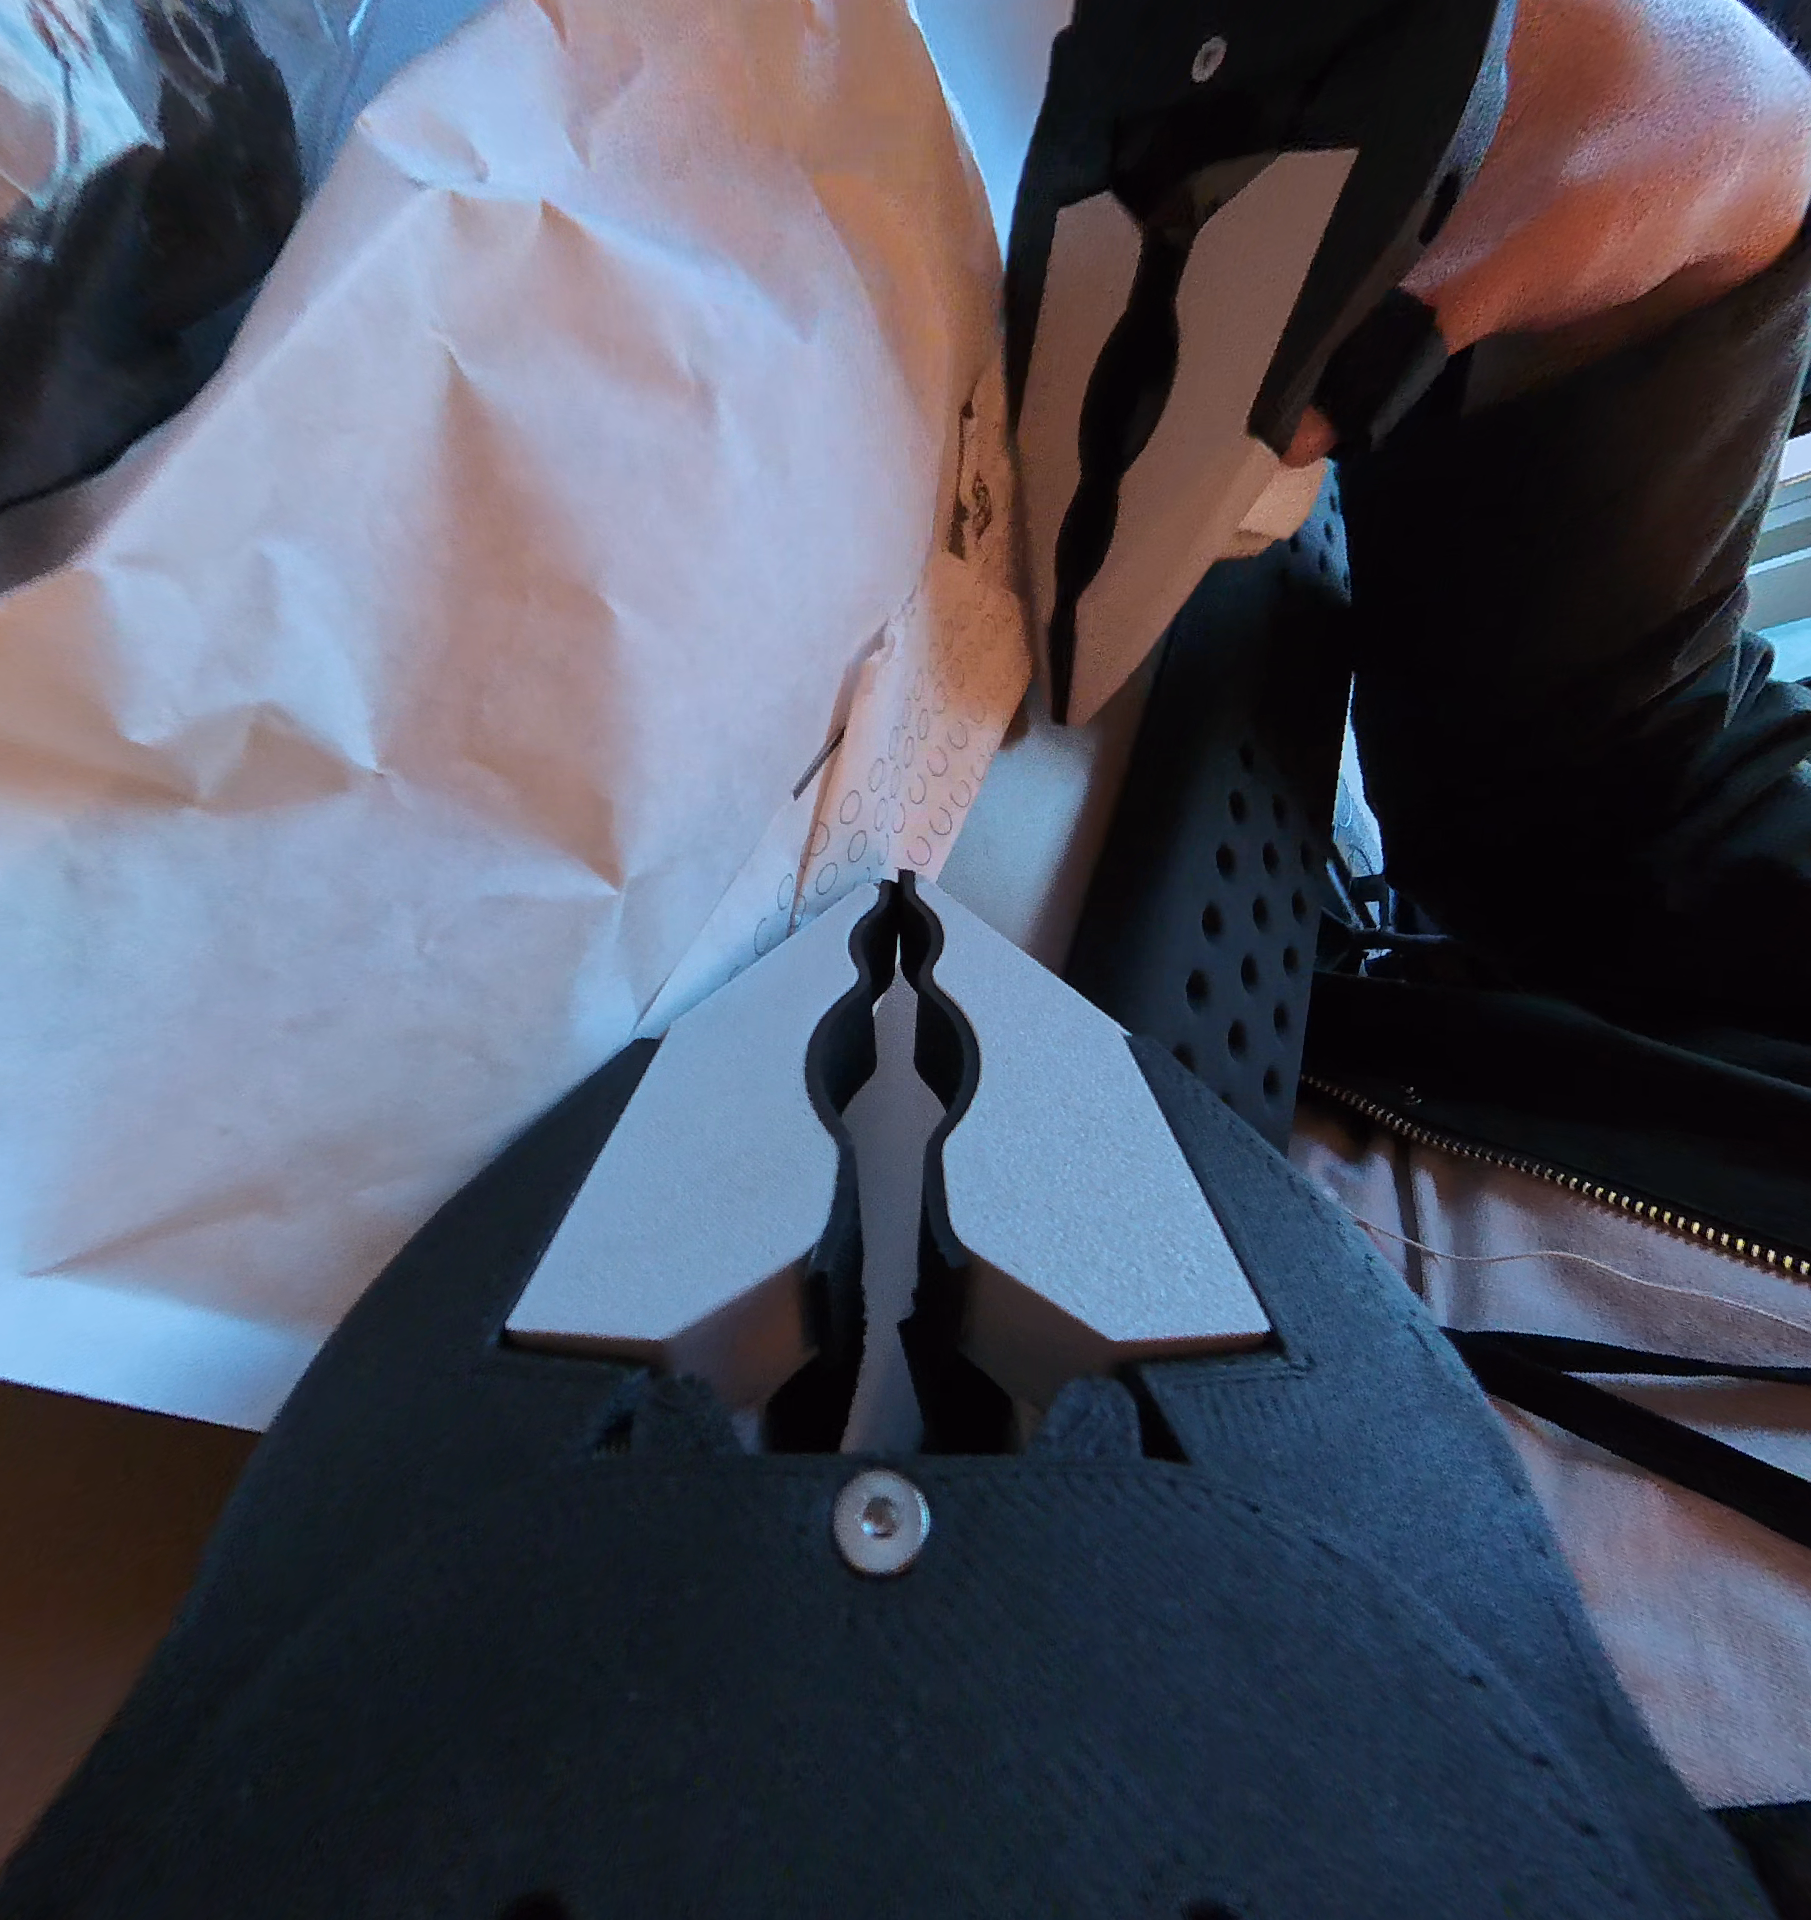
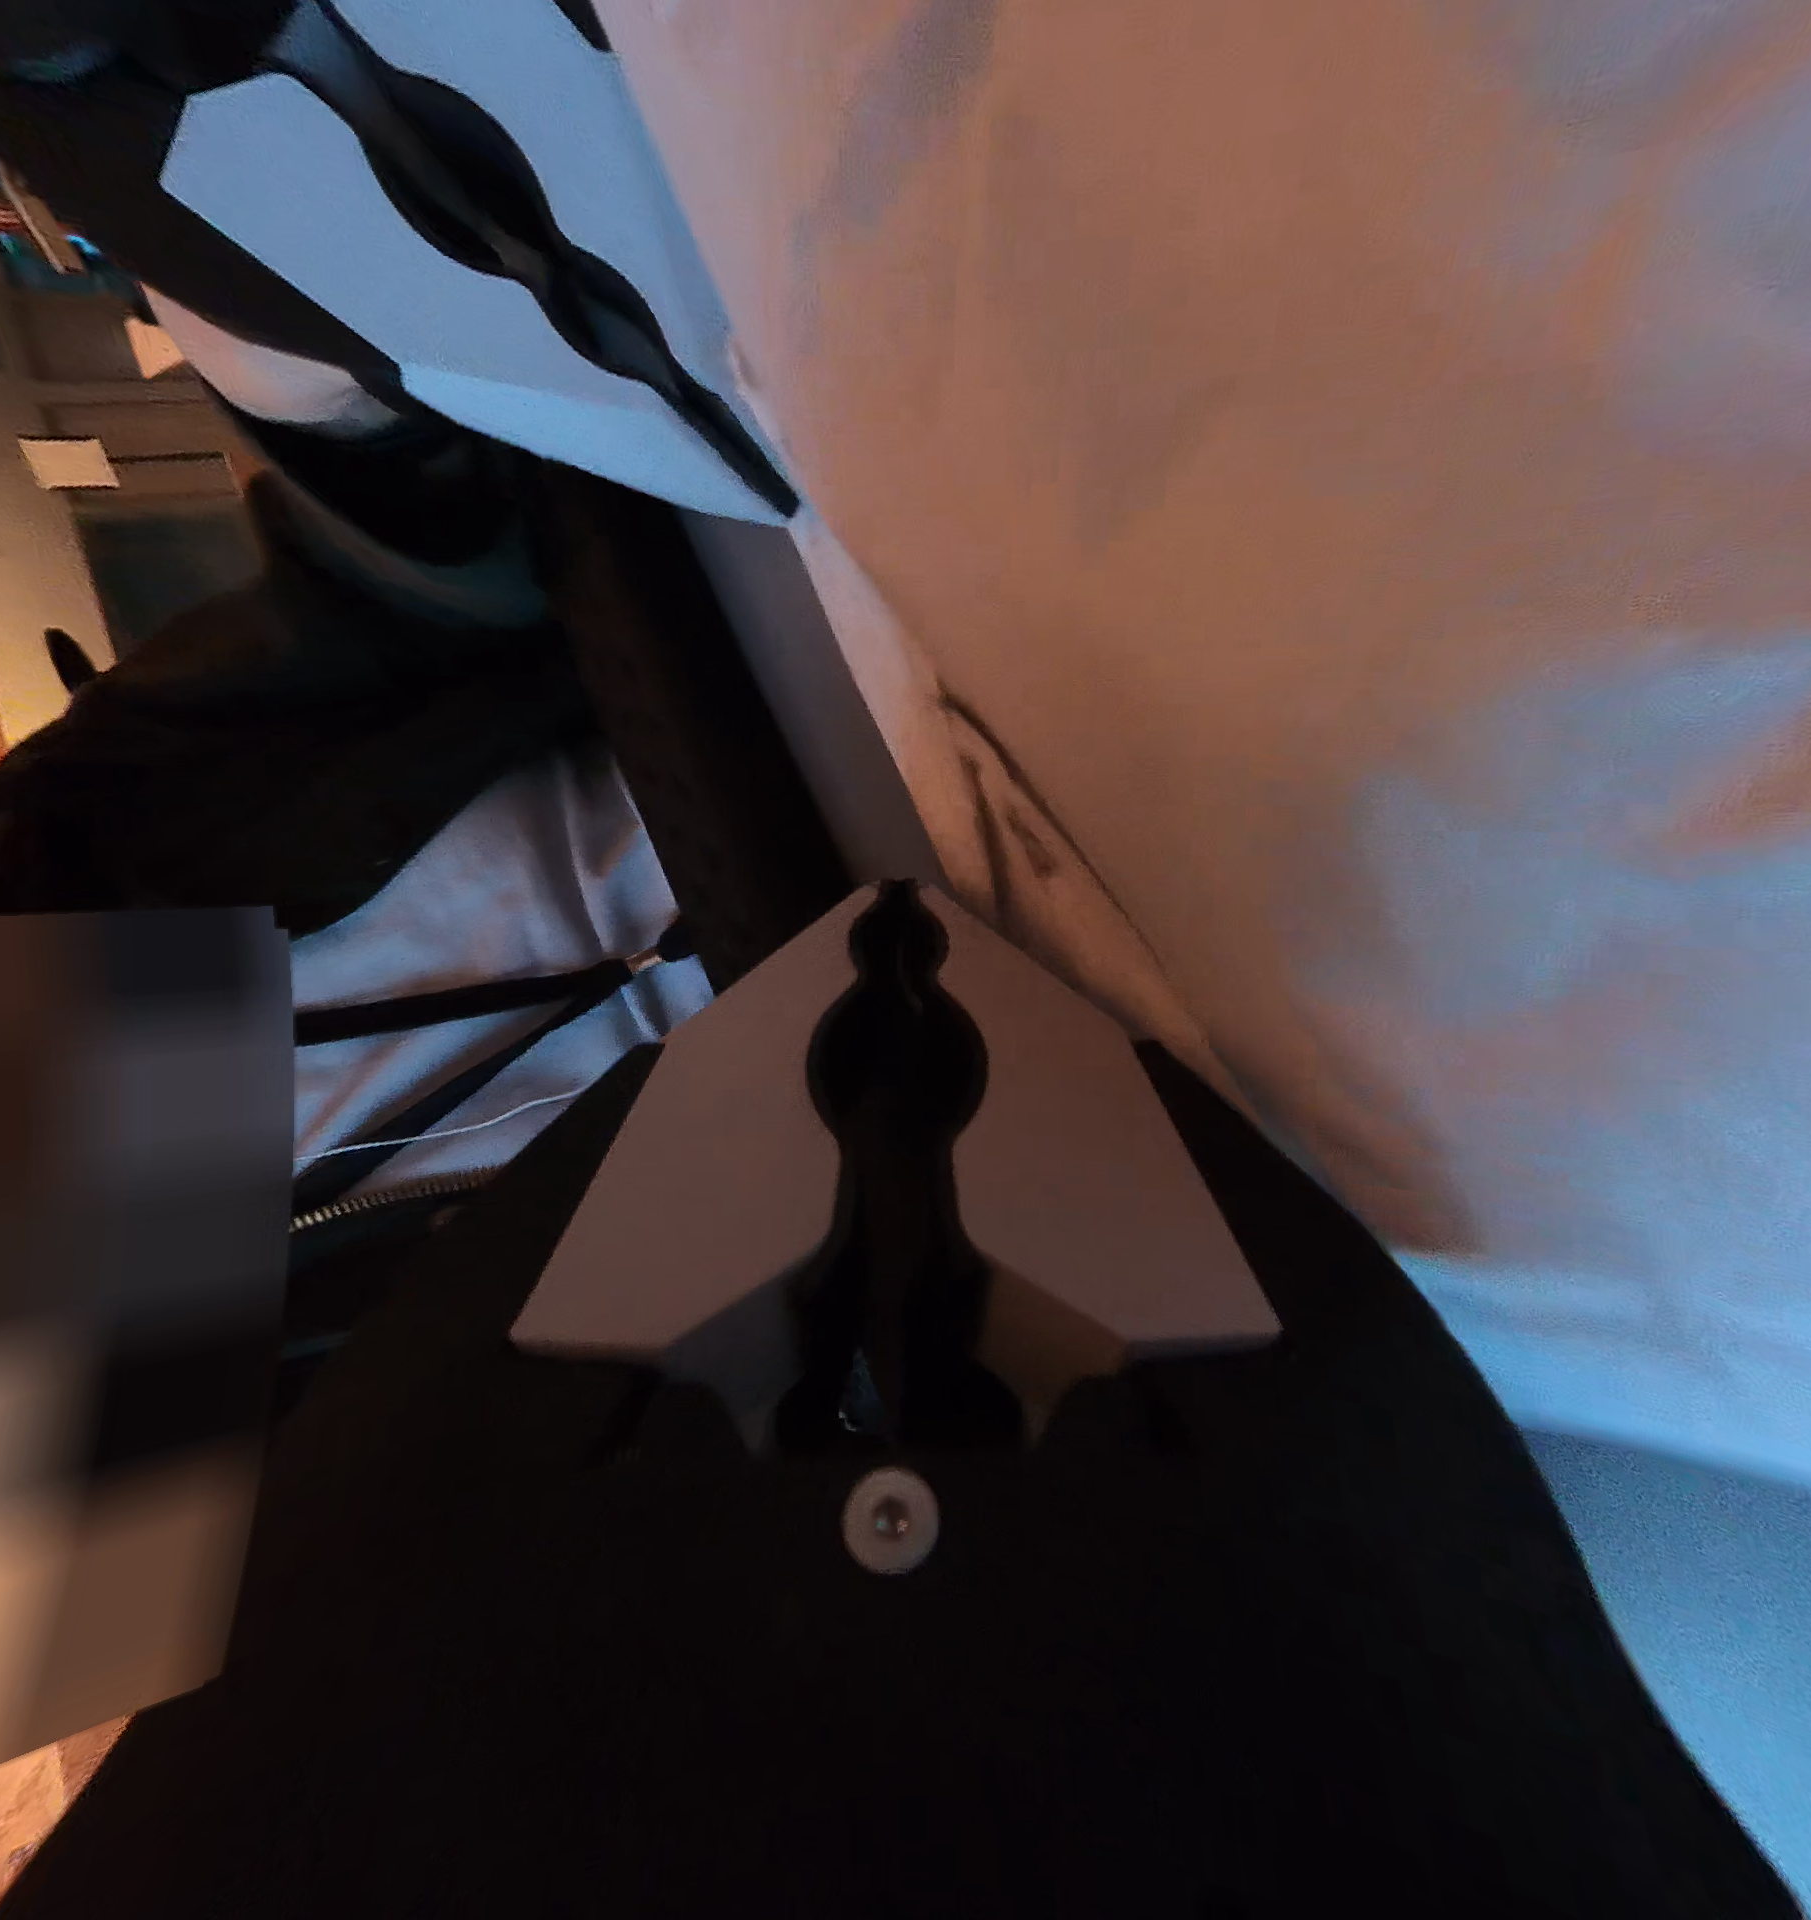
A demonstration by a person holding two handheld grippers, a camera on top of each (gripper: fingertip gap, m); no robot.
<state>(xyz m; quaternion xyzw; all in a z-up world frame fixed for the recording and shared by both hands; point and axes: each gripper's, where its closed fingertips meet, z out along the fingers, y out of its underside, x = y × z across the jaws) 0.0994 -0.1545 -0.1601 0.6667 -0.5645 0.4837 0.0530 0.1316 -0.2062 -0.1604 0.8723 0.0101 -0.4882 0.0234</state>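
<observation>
A large creased sheet of white paper (image 1: 444, 623) fills the left wrist view. Its edge strip is printed with small circles (image 1: 911, 769). My left gripper (image 1: 901, 883) is shut, with its tips pinching that printed edge. My right gripper (image 1: 1062, 707) comes down from the top right, shut, with its tips against the same edge a little farther along. In the right wrist view the paper (image 2: 1296, 520) is blurred and fills the right side. My right gripper (image 2: 896, 888) is shut at its printed edge, and the left gripper (image 2: 776, 499) shows at the upper left.
A person sits close behind the grippers, in a dark jacket with a brass zipper (image 1: 1566, 1184) and light trousers (image 1: 1659, 1558). A bare forearm (image 1: 1628, 177) is at the top right. A black perforated chair back (image 1: 1244, 894) stands behind the paper's edge. A brown surface (image 1: 70, 1558) lies at the lower left. Across from one pair of fingers to the other is roughly 7 cm.
</observation>
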